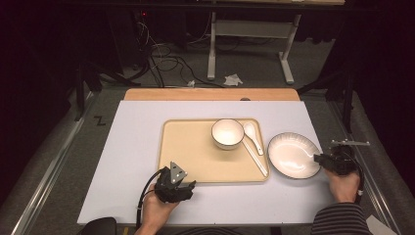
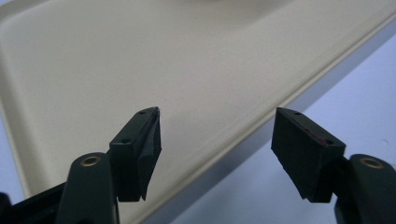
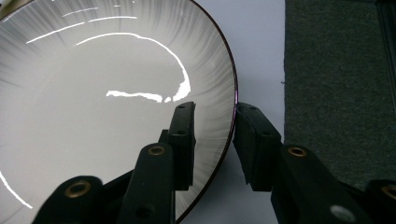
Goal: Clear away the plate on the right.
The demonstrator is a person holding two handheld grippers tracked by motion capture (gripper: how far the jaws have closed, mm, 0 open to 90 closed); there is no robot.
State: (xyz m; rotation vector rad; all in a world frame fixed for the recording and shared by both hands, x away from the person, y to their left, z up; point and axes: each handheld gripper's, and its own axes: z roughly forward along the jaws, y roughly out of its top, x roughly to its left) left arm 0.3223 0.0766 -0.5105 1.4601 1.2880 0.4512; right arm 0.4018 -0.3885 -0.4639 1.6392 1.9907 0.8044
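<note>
Your right tool (image 1: 318, 158) straddles the near right rim of the shallow white ribbed plate with a dark edge (image 1: 293, 154), which sits on the pale counter (image 1: 132, 147) just right of the beige rectangular plastic tray (image 1: 188, 152). In the right gripper view, one jaw of this tool (image 3: 212, 135) lies over the plate's (image 3: 93, 116) inner slope and the other stands outside the rim, its tip at the rim's edge. The jaws are narrowed around the rim, yet a gap shows on the inner side, so the plate is not clamped.

Your left tool (image 1: 183, 186) rests at the tray's near edge, jaws wide and holding nothing. In the left gripper view, this tool (image 2: 217, 140) spans the tray's (image 2: 93, 70) raised lip, one jaw over the tray floor and the other over the counter (image 2: 364, 93).

On the tray, a small white round bowl with a dark rim (image 1: 227, 133) stands at the far right corner, and a white ceramic soup spoon (image 1: 252, 135) lies just beside it. A white straight stick (image 1: 255, 157) rests along the tray's right side, between the spoon and the plate. The plate's left edge nearly meets the tray's right lip, leaving little room there.

The tray floor left of the bowl is bare. Open counter stretches to the left and beyond the tray. On the right, the plate sits near the counter's edge, where dark grey matting (image 3: 336, 84) begins.
</note>
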